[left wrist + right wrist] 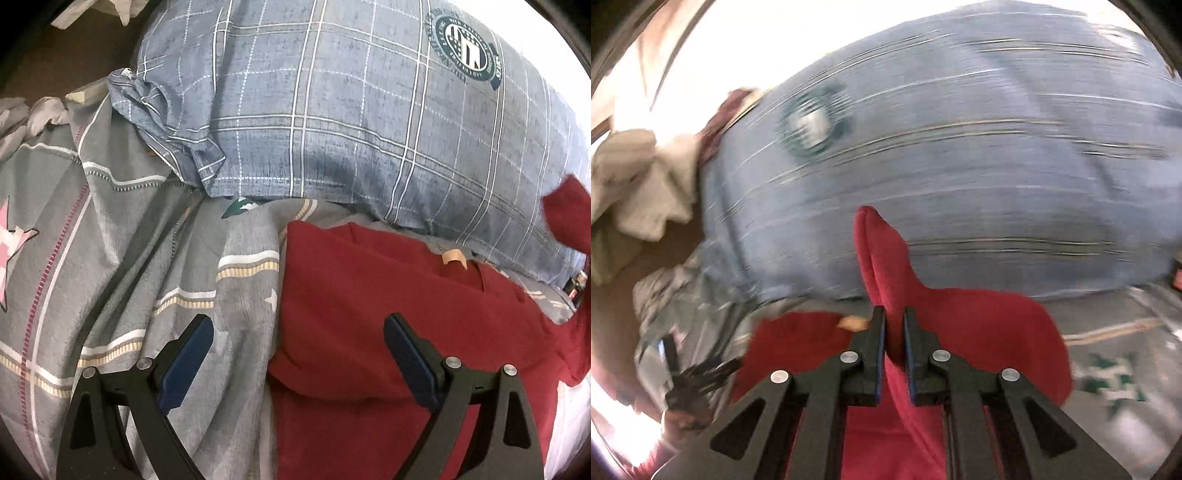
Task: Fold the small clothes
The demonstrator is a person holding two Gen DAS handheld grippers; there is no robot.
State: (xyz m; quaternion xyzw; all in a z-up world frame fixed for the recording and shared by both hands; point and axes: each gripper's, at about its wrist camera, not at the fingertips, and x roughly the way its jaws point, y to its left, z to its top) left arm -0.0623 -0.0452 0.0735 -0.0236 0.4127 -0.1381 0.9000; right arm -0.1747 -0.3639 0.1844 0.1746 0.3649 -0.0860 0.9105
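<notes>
A small red garment (pixel 369 295) lies on the grey patterned bedspread (pixel 129 258), its collar label toward the blue plaid pillow. My left gripper (pixel 299 332) hovers open over the garment's left edge, nothing between its blue pads. In the right wrist view my right gripper (pixel 894 321) is shut on a lifted fold of the red garment (pixel 882 258), which sticks up between the fingers. The rest of the cloth hangs below them. That raised red corner shows at the right edge of the left wrist view (pixel 569 214). The right wrist view is blurred by motion.
A large blue plaid pillow (pixel 351 110) with a round green emblem lies just behind the garment. White and pale crumpled clothes (pixel 646 184) sit at the far left beyond the bed. The left gripper (pixel 694 380) shows small at lower left in the right wrist view.
</notes>
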